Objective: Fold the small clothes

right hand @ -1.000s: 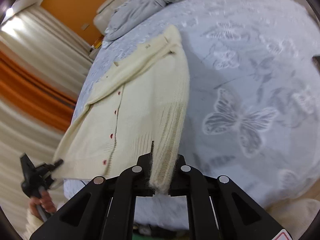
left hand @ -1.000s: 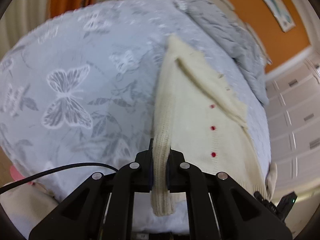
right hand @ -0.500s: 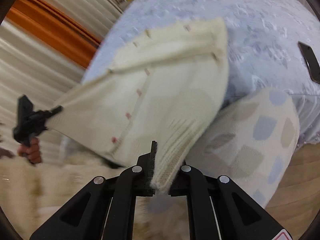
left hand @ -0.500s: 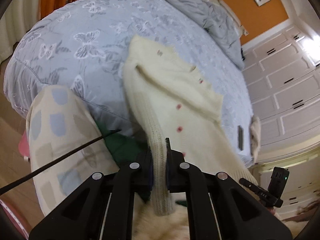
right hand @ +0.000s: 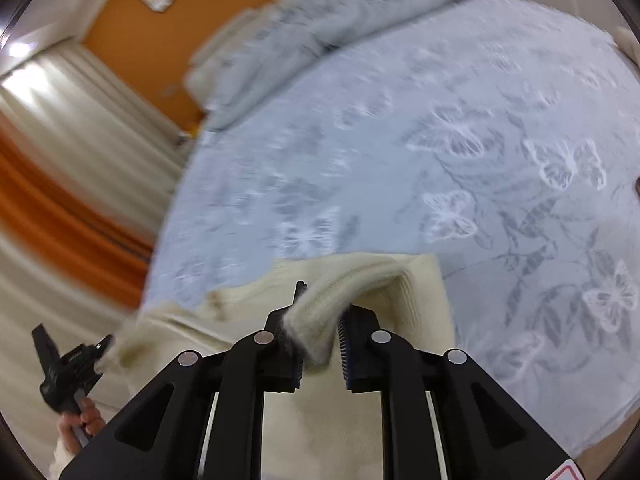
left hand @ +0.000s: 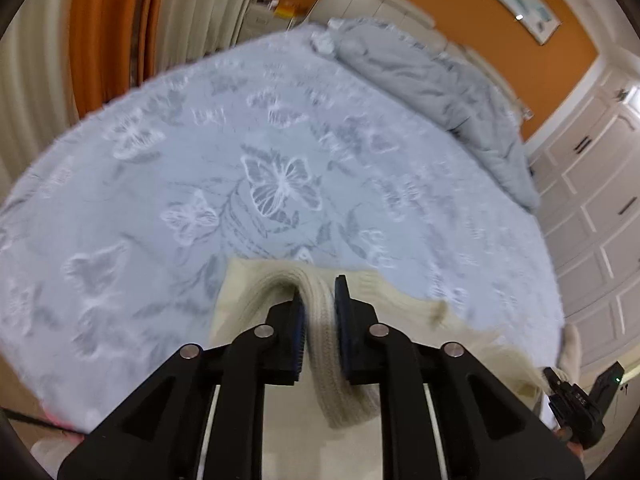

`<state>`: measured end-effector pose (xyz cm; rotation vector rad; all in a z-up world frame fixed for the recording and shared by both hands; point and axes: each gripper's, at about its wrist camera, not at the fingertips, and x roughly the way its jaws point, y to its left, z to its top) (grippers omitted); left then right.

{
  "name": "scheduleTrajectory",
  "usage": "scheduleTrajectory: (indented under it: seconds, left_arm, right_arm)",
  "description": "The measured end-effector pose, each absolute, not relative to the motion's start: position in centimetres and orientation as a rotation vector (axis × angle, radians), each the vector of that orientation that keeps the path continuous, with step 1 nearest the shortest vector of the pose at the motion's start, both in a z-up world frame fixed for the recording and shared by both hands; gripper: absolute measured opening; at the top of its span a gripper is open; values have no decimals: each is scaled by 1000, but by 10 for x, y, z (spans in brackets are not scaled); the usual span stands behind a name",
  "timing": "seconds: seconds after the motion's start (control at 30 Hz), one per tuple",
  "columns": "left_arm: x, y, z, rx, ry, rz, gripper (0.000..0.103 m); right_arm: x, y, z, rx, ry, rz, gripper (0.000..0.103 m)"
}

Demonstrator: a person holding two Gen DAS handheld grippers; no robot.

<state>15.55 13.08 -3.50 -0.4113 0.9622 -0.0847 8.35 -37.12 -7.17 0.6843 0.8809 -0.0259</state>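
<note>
A cream knit cardigan (left hand: 248, 292) lies doubled over at the near edge of the butterfly-print bed sheet (left hand: 200, 160). My left gripper (left hand: 318, 292) has a ribbed band of it between its pads; the band fills the gap while the jaws are opening. In the right wrist view the cardigan (right hand: 416, 292) bunches up at my right gripper (right hand: 320, 304), whose jaws are opening too. There the ribbed edge rests against the left pad, with a slit of space before the right one. Each view shows the other gripper at the garment's far corner.
A crumpled grey duvet (left hand: 440, 80) lies along the far side of the bed, under an orange wall. Orange and cream curtains (left hand: 108, 20) hang at the left and white wardrobe doors (left hand: 600, 200) stand at the right. A hand (right hand: 76, 428) holds the left gripper's handle.
Both grippers carried the cardigan back off the bed's edge, then forward over the sheet again. It now lies doubled over near the front edge, its red buttons hidden. Both pairs of jaws stand slightly wider.
</note>
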Motion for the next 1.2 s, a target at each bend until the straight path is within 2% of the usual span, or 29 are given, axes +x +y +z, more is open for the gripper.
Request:
scheduleTrajectory:
  seconds: [0.07, 0.1, 0.13, 0.17, 0.2, 0.3, 0.33, 0.37, 0.43, 0.5, 0.53, 0.57, 0.6, 0.63, 0.67, 0.87, 0.93, 1.03, 1.1, 1.2]
  left_arm:
    - [169, 128, -53, -337, 1004, -16, 18]
    - [170, 127, -56, -310, 999, 0, 22]
    - [167, 130, -56, -304, 981, -11, 36]
    - [162, 134, -55, -313, 963, -19, 44]
    - [157, 138, -54, -324, 947, -18, 54]
    - [138, 146, -48, -358, 926, -63, 57]
    - [133, 146, -52, -354, 940, -59, 66]
    - [131, 144, -57, -347, 960, -52, 69]
    - [132, 142, -78, -338, 1028, -44, 69]
    - [131, 139, -100, -351, 1102, -24, 67]
    - [130, 139, -107, -355, 1120, -10, 63]
    - [128, 138, -112, -356, 1134, 6, 56]
    - [125, 136, -115, -342, 1130, 21, 51]
    - [123, 133, -116, -310, 1127, 38, 31]
    - [123, 130, -118, -278, 1142, 33, 12]
    - [108, 145, -75, -336, 1113, 14, 4]
    - [108, 148, -86, -305, 1149, 46, 4]
    - [112, 151, -127, -313, 1243, 66, 4]
    - [108, 145, -129, -274, 1215, 67, 4]
    - [100, 133, -110, -180, 1175, 59, 7]
  right_arm:
    - [91, -368, -80, 676, 895, -67, 21]
    - [88, -368, -78, 662, 864, -91, 31]
    - [79, -366, -73, 663, 835, -90, 41]
    - [74, -368, -69, 666, 796, -87, 59]
    - [67, -370, -63, 651, 762, -97, 60]
    - [52, -372, -62, 617, 810, -94, 60]
    - [48, -369, -65, 607, 820, -93, 60]
    - [44, -367, -72, 579, 842, -111, 60]
    - [44, -359, -94, 486, 943, -158, 60]
    - [41, -349, -112, 446, 1027, -182, 59]
    - [37, -346, -117, 455, 1041, -171, 58]
    - [34, -343, -121, 469, 1046, -158, 51]
    - [31, -340, -126, 487, 1055, -142, 29]
    - [30, -337, -131, 492, 1071, -131, 11]
    - [30, -334, -135, 486, 1094, -115, 8]
    - [7, -357, -79, 624, 911, -99, 6]
    - [5, -363, -96, 625, 982, -149, 6]
    - [11, -356, -155, 581, 1167, -194, 6]
    - [9, -355, -153, 586, 1137, -204, 7]
    - [5, -354, -129, 594, 1099, -191, 17]
